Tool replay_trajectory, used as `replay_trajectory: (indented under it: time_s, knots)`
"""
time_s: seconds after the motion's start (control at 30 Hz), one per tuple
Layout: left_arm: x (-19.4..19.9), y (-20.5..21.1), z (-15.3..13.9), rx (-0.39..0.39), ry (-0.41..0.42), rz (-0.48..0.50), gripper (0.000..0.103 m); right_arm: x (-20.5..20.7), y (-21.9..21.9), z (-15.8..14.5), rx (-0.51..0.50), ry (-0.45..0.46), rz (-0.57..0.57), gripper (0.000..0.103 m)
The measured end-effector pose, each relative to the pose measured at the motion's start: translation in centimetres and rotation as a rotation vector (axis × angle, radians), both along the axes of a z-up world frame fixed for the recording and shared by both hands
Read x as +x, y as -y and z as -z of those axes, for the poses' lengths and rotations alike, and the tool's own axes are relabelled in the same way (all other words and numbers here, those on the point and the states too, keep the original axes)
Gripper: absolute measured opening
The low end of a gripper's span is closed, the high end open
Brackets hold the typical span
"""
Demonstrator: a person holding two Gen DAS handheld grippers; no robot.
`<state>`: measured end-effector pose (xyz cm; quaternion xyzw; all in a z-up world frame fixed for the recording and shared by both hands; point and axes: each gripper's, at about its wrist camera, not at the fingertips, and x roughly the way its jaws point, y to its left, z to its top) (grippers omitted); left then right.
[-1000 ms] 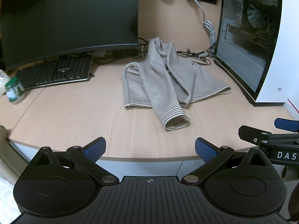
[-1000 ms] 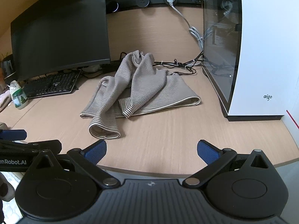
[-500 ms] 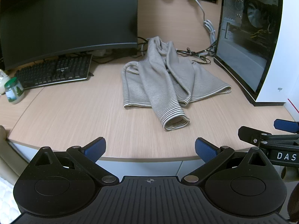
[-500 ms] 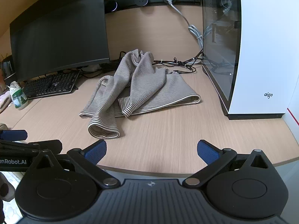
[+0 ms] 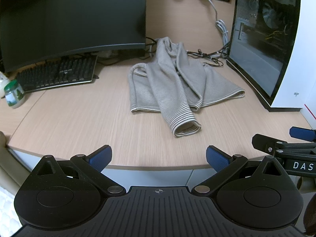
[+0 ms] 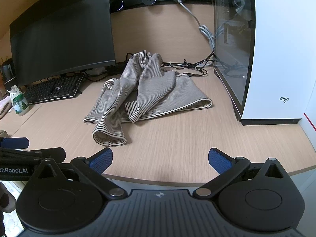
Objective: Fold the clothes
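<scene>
A grey striped long-sleeved top (image 5: 173, 85) lies crumpled on the wooden desk (image 5: 79, 122), one sleeve cuff pointing toward the front edge; it also shows in the right wrist view (image 6: 150, 90). My left gripper (image 5: 159, 158) is open and empty, hovering at the desk's front edge, short of the cuff. My right gripper (image 6: 160, 159) is open and empty, also at the front edge, with the cuff a little ahead to its left. The right gripper's fingers (image 5: 276, 144) show at the right of the left wrist view.
A black monitor (image 5: 71, 15) and keyboard (image 5: 57, 75) stand at the back left. A white PC case (image 5: 276, 43) stands at the right, with cables (image 5: 207, 56) behind the top. A small green-lidded jar (image 5: 13, 95) sits at the far left.
Both grippers have crept slightly forward toward the desk. The top has not moved and both grippers stay open.
</scene>
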<state>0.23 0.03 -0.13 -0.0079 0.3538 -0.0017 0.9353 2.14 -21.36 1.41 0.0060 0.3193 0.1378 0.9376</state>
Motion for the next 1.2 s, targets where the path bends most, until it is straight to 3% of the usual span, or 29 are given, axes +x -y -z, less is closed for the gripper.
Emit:
replay_trajectory:
  time_s: [0.87,1.2]
  knots:
    - [0.9,-0.3,0.5,-0.006,-0.023,0.003,0.103,0.8,-0.1,0.3,-0.002,-0.020,0.002,0.103]
    - [3.6,-3.5,1.2,-0.041,-0.062,0.015,0.103,4.4,-0.4,1.1,0.038,-0.080,0.076,0.103]
